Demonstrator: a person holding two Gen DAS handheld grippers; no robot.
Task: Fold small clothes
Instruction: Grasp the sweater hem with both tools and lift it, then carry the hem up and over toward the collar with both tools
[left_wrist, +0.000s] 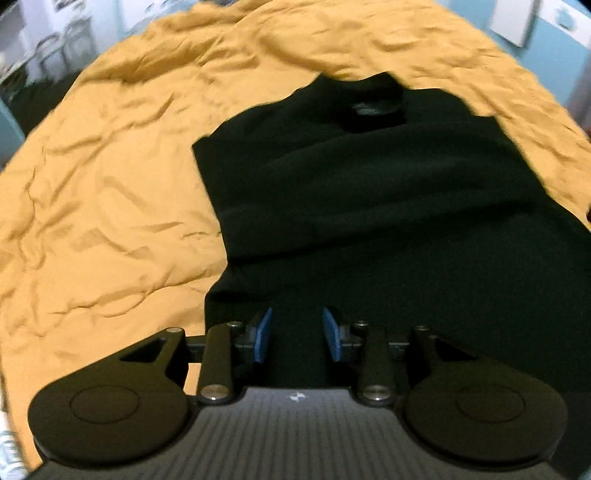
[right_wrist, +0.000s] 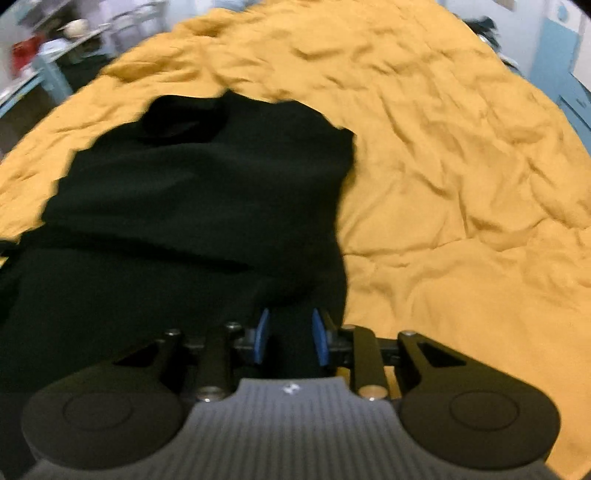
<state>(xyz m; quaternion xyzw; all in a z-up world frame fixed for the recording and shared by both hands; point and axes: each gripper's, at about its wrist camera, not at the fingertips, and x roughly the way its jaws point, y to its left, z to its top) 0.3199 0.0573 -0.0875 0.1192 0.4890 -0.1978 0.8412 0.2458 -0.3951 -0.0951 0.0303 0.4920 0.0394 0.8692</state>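
A: Where's the black shirt (left_wrist: 369, 192)?
B: Mid-way across the yellow bedsheet (left_wrist: 110, 184), sides folded in.
A: Grippers?
B: Left gripper (left_wrist: 297, 332) and right gripper (right_wrist: 289, 334) parted, fabric between; grip unclear. Uneven lifting could skew the fold.

Wrinkled mustard-yellow bedsheet (left_wrist: 110, 192) (right_wrist: 461, 184) covers the work surface, creased throughout. Light blue wall (left_wrist: 554, 62) at far right with a white panel (left_wrist: 513, 18) on it. Far left: blurred white furniture (left_wrist: 48, 40); a red object (right_wrist: 23, 51), identity unclear.
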